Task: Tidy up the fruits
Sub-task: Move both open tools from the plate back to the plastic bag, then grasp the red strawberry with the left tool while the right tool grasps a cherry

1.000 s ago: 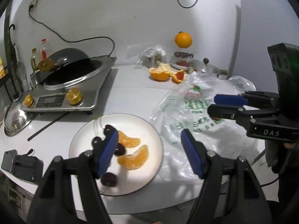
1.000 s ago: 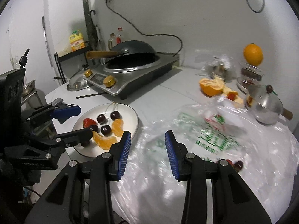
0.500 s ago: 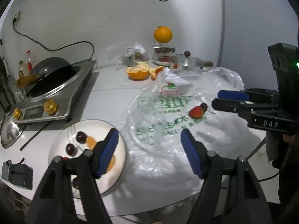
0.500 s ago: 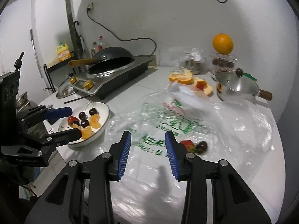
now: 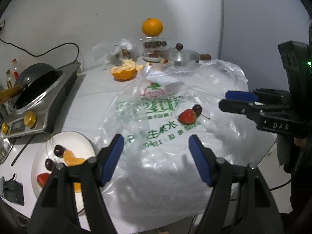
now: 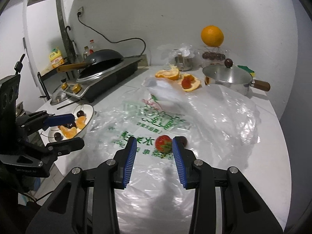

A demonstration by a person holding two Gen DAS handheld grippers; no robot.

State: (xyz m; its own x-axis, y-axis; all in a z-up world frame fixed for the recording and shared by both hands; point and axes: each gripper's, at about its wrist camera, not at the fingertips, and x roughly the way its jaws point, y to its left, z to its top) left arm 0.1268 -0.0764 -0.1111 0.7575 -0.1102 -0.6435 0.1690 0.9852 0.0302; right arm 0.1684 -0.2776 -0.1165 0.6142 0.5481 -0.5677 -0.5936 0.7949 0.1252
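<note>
White kitchen counter against a pale wall, partly covered by a crinkled plastic bag (image 5: 165, 105) with green print.

Left wrist view: the left gripper (image 5: 156, 157) is seen with jaws parted and nothing between them, above the bag's near edge. A strawberry (image 5: 186, 117) is noted on the bag at about 1 o'clock of the gripper, a dark cherry (image 5: 197, 108) touching it on the far side. A white plate (image 5: 78, 138) at 9 o'clock carries cherries, orange segments and another strawberry. The right gripper (image 5: 224, 100) is seen at 3 o'clock, narrowly parted, empty.

Right wrist view: the right gripper (image 6: 153, 156) is lined up on the strawberry (image 6: 163, 142), which lies just beyond the fingertips, untouched; the cherry (image 6: 183, 140) is half hidden behind the right finger.

Handling (judged): the strawberry is light, soft and easily bruised, so a gentle pinch across its widest part is advised. The film beneath is slippery and may be caught up with it. The cherry may roll.
</note>
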